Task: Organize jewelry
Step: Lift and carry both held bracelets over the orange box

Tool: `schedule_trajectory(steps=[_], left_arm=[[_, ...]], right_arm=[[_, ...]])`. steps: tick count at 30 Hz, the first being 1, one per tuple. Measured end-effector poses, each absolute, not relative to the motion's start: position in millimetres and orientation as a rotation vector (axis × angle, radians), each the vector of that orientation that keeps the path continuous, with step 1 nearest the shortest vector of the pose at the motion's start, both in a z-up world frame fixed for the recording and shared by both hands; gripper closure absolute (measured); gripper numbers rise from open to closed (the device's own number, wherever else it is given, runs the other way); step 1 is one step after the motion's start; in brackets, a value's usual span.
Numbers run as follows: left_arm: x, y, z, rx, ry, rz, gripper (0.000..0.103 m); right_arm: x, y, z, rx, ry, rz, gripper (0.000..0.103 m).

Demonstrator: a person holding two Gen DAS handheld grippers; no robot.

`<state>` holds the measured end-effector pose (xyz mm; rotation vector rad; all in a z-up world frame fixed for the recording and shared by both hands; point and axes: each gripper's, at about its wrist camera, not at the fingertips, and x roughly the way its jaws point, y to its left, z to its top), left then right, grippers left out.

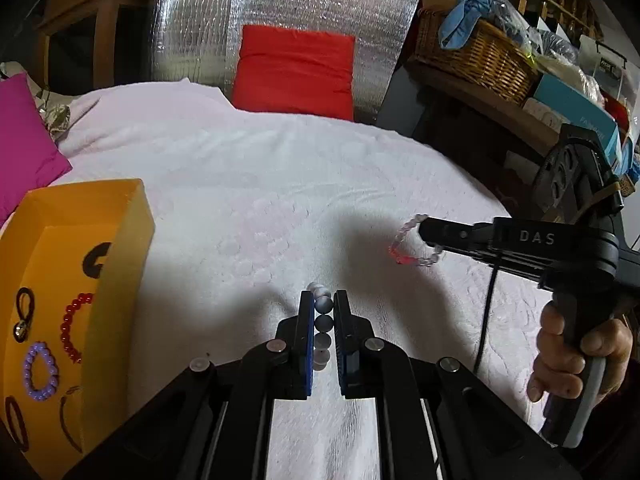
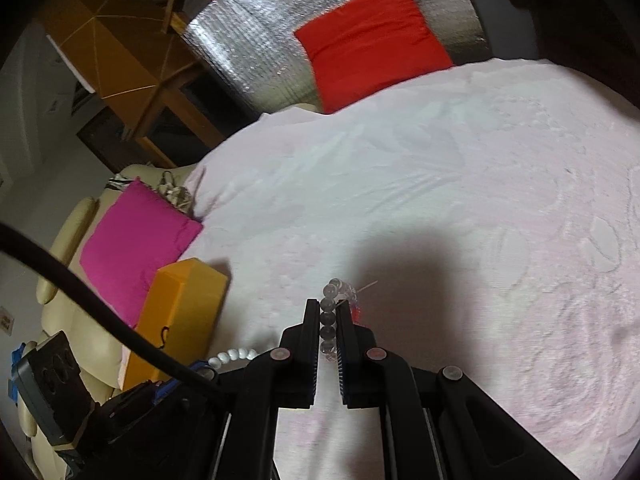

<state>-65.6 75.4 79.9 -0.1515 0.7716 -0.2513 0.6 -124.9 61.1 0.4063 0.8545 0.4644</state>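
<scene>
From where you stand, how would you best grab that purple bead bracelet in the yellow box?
Pinch one side of the purple bracelet, closing the tongs across the string of beads, coming straight down from above. It lies flat as an open ring on the floor of the yellow box, whose walls block any sideways approach. The red bracelet lies close, so take the far side.

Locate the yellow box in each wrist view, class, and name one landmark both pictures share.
Left wrist view: yellow box at the left edge, open, with bracelets inside.
Right wrist view: yellow box at lower left; only its outer walls show.
Shared landmark: the red cushion against the silver sheet.
</scene>
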Motion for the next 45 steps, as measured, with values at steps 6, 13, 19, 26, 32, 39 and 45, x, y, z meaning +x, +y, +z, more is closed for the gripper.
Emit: schedule_trajectory(steps=[6,13,19,26,32,39,45], left_arm=[[-80.8,94.7,95.3,-0.167,0.717,-0.240,0.093],[-104.5,121.5,115.2,-0.196,0.639,-0.188,0.093],[-137.3,148.2,138.1,-0.189,0.571,-0.073,0.093],[-191.7,202.8,157.3,-0.185,0.555,0.095,0.093],[-219.2,240.0,146.7,-0.181,0.597,0.209,0.093],[-209.9,260.6,113.7,-0.171,0.679,0.302,0.093],[-201.4,259.0,98.1,-0.160,0.701,0.327,0.093]], right_arm=[[-8.5,-96.8,70.1,0.398,0.816,0.529,0.094],[-22.0,-65.5,79.5,0.399,0.772,0.593,0.094],[-44.1,-32.4,93.3,0.371,0.738,0.660,0.094],[-84.4,27.0,108.4,0.358,0.700,0.805,0.094],[-118.9,78.5,91.8,0.430,0.750,0.931,0.094],[-129.6,124.0,59.2,0.379,0.868,0.982,0.094],[-116.0,125.6,42.8,0.367,0.920,0.967,0.094]])
